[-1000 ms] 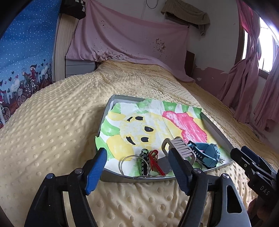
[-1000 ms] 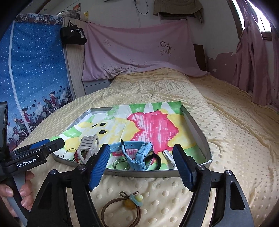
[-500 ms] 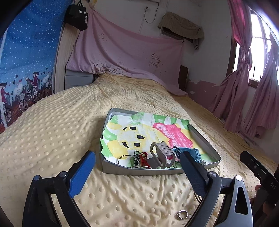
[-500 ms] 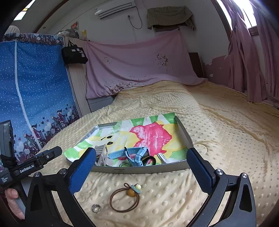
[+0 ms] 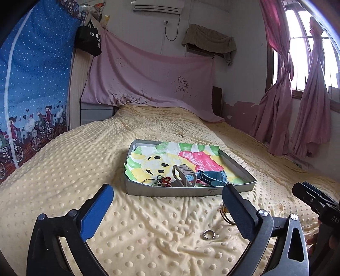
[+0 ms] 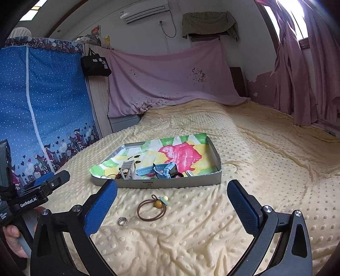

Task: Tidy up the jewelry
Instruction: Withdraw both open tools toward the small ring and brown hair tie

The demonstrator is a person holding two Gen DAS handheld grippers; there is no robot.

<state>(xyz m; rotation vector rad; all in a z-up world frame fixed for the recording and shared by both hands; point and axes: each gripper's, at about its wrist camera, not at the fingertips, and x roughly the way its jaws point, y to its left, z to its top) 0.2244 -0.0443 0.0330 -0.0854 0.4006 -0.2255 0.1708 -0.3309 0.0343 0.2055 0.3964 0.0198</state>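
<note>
Setting: a bedroom in a home. A bed (image 5: 63, 169) under a yellow dotted blanket (image 6: 265, 152) fills most of both views. Pink sheet (image 5: 148, 80) draped across the headboard wall. Pink curtains (image 5: 308, 106) at a bright window (image 5: 301, 53), right side. Wall air conditioner (image 6: 144, 10) with cord above. Blue fabric wardrobe (image 6: 42, 102), dotted with a cartoon border, left; black bag (image 6: 95, 63) hung beside it. Paint peeling low on the wall (image 5: 240, 106).

Open bedspread (image 6: 244, 148) lies btwn my spread fingers and the tray (image 6: 170, 183), w/ only a ring (image 6: 122, 221) and hair tie (image 6: 152, 208) in the way.
</note>
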